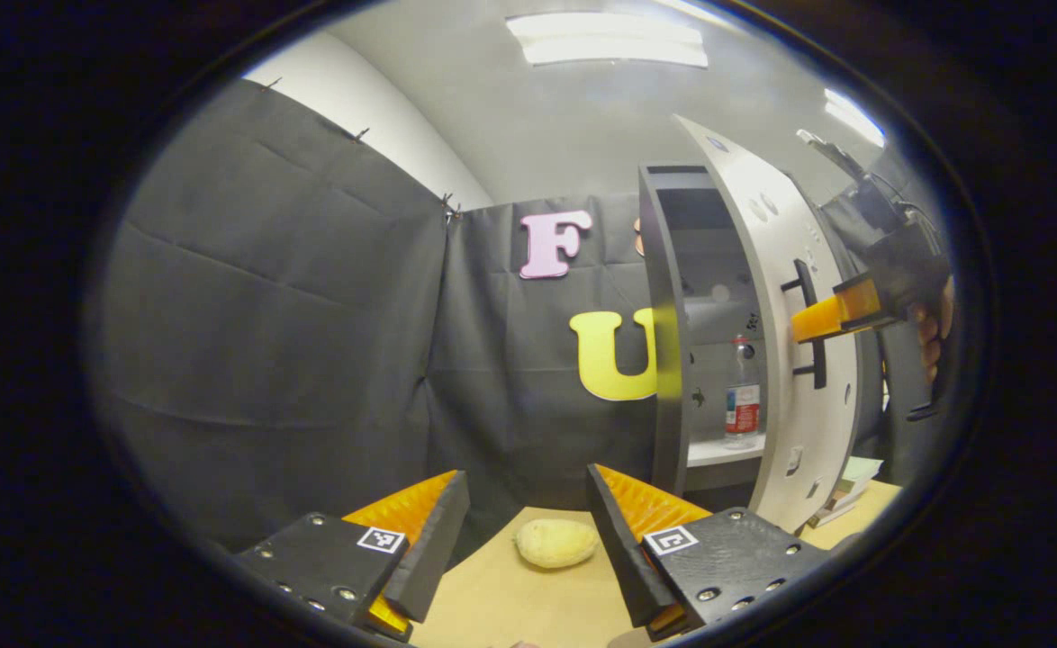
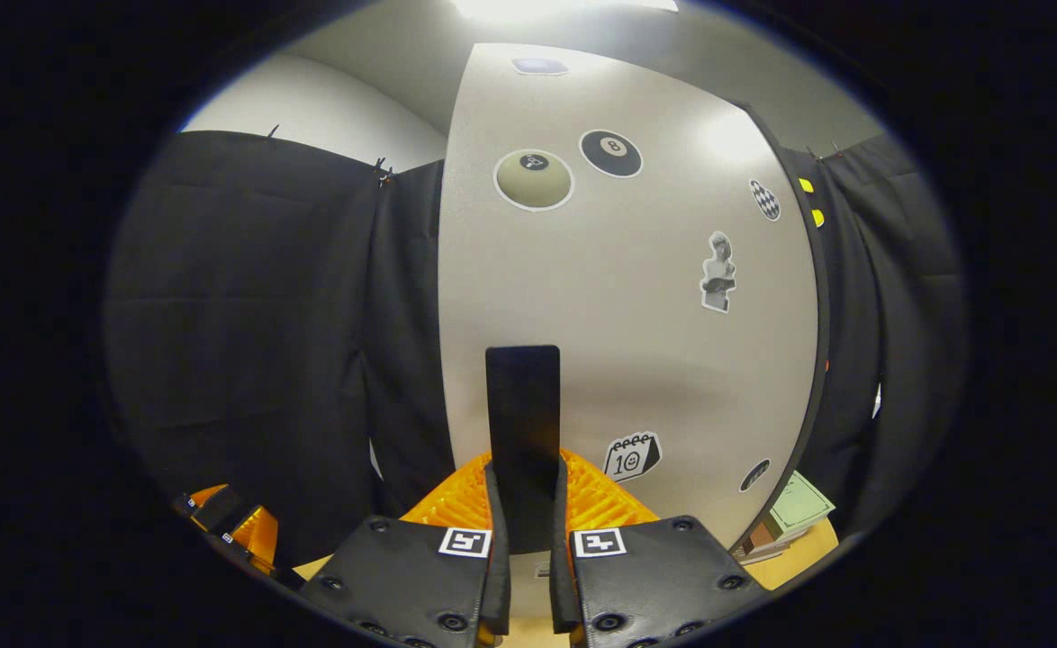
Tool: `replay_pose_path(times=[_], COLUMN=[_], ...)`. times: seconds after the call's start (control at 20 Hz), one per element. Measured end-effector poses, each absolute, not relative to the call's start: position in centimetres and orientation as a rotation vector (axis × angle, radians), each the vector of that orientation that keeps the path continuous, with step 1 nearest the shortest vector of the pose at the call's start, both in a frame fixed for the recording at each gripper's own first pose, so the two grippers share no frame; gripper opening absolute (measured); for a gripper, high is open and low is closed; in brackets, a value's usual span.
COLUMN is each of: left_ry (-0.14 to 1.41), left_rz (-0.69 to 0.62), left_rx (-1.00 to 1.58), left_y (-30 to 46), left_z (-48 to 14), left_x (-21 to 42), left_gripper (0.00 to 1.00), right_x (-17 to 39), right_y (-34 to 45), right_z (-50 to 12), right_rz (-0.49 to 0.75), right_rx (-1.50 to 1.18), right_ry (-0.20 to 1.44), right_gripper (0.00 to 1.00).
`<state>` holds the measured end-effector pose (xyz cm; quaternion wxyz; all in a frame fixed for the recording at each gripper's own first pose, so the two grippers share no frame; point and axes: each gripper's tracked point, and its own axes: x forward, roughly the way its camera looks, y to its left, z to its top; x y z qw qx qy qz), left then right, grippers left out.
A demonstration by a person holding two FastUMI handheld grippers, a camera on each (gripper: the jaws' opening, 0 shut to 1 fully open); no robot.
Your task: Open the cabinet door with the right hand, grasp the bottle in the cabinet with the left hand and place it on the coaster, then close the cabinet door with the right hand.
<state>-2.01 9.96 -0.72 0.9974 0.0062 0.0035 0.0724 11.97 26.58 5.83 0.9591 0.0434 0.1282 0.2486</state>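
Note:
In the left gripper view the white cabinet door (image 1: 776,297) stands swung partly open. Inside, a clear plastic bottle (image 1: 743,394) with a red label stands upright on the shelf (image 1: 718,450). My right gripper (image 1: 808,321) holds the door's black handle (image 1: 812,315), with a hand behind it. My left gripper (image 1: 528,522) is open, low over the wooden table, well short of the cabinet. In the right gripper view my right gripper (image 2: 527,513) is shut on the black door handle (image 2: 522,423), against the sticker-covered door (image 2: 636,297).
A pale potato-like object (image 1: 555,543) lies on the wooden table (image 1: 510,603) between my left fingers. Books or papers (image 1: 848,490) are stacked beside the cabinet's base, also seen as papers (image 2: 794,508). The left gripper (image 2: 231,526) shows low at left in the right gripper view.

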Motion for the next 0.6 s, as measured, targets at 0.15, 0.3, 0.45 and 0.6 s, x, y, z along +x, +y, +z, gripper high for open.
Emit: replay_pose_path(times=[0.15,0.3,0.45,0.6], left_ry=[0.028,0.027,0.022,0.016], left_rz=[0.121,0.106,0.086,0.057], left_rx=[-0.003,0.009,0.01,0.005], left_y=[7.2,5.2,3.1,1.0], left_z=[-1.0,-0.5,0.0,0.5], left_x=[-2.5,-3.1,-3.6,-3.7], left_gripper=[0.81,0.81,0.78,0.78], right_x=[12.1,11.9,11.6,11.2], right_y=[25.8,25.0,24.2,23.3], right_z=[5.9,6.0,5.9,5.9], right_rz=[0.534,0.556,0.576,0.588], right_rx=[0.102,0.108,0.109,0.099], right_ry=[0.262,0.266,0.273,0.274], right_gripper=[0.19,0.2,0.19,0.19])
